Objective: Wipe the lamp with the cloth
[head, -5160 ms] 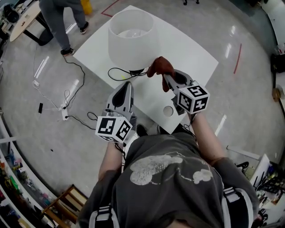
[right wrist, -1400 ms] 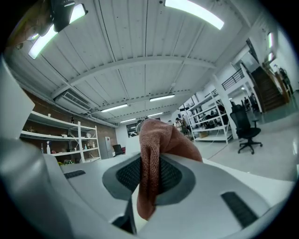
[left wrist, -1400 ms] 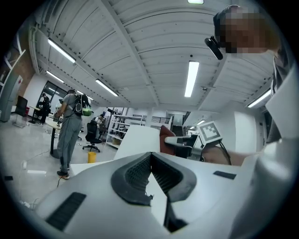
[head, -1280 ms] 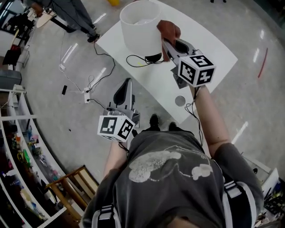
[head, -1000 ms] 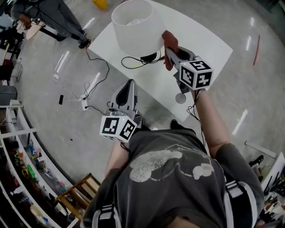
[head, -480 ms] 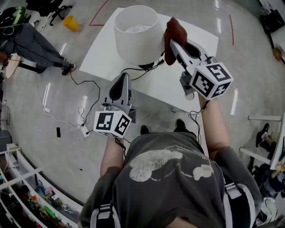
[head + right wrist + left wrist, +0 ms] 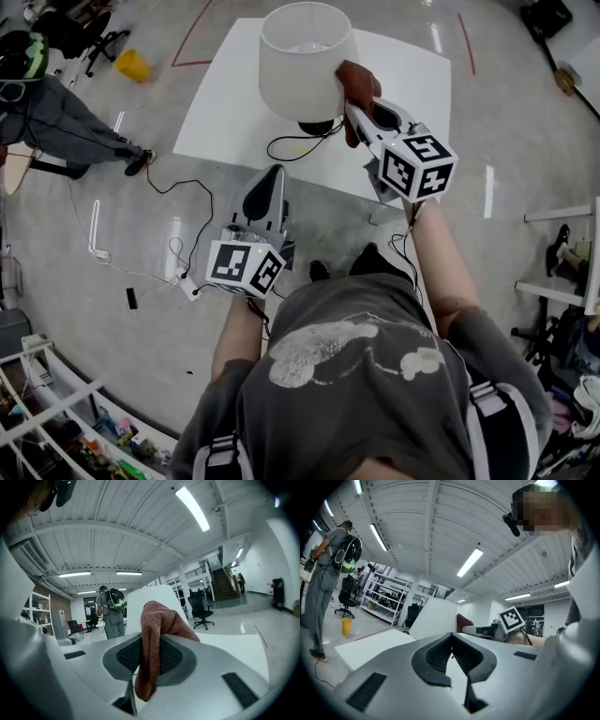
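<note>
Your right gripper (image 7: 353,111) pinches the rust-red cloth (image 7: 359,82) right at the white lampshade (image 7: 298,70)'s side. Your left gripper (image 7: 271,176) hangs near the table (image 7: 225,112) edge, jaws pressed together, empty.

Table (image 7: 225,103), far centre: lamp (image 7: 305,61) stands on it, cord (image 7: 286,145) lies on the top before the lamp's base. Cloth (image 7: 359,82): just right of the lamp's shade, between the right gripper's (image 7: 356,108) jaws. Left gripper (image 7: 270,183): left of the right one, at the table's near edge. Floor cable (image 7: 187,253): left of the table.
</note>
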